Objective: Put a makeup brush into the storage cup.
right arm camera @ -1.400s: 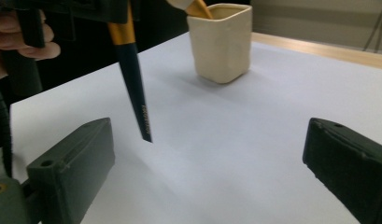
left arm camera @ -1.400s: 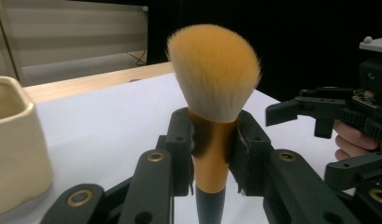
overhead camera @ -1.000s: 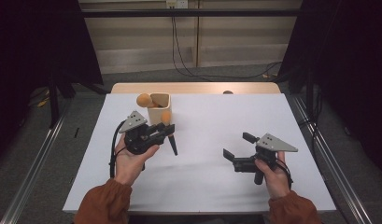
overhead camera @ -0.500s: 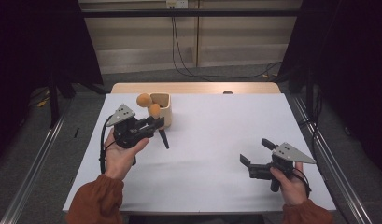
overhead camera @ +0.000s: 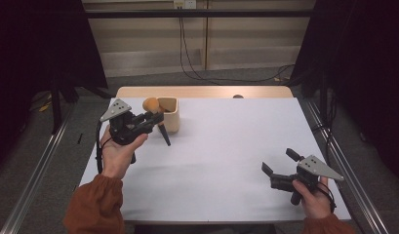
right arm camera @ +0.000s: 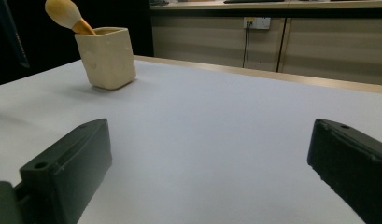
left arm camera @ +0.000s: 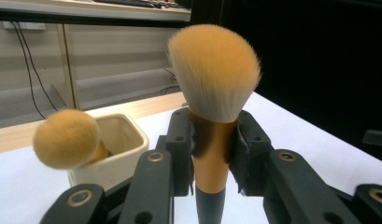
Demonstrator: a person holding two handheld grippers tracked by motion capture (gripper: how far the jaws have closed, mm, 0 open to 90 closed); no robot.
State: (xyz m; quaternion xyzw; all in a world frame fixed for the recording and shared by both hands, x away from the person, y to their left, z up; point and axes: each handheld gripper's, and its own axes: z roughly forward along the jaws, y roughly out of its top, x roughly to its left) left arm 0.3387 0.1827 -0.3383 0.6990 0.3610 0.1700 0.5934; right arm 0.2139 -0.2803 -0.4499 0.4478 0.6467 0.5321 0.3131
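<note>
My left gripper (overhead camera: 155,120) is shut on a makeup brush (left arm camera: 212,79) with a tan bristle head, an orange neck and a dark handle (overhead camera: 165,137). It holds the brush above the table, just left of a cream square cup (overhead camera: 170,115). The pads clamp the orange neck, bristles up. A second brush (left arm camera: 67,138) with a round tan head stands in the cup (left arm camera: 118,154) and leans over its rim. My right gripper (overhead camera: 279,162) hovers low near the table's front right, jaws wide apart with nothing between them (right arm camera: 212,154). The cup (right arm camera: 108,57) stands far ahead of it.
A white sheet covers the table (overhead camera: 226,146); a bare wooden strip (overhead camera: 207,92) runs along its far edge. Cables (overhead camera: 187,58) hang down the wall behind. Metal rails (overhead camera: 36,165) run along the floor on both sides.
My left hand has drifted left and a little up with the brush, now beside the cup. My right hand has pulled back to the right, toward the near corner.
</note>
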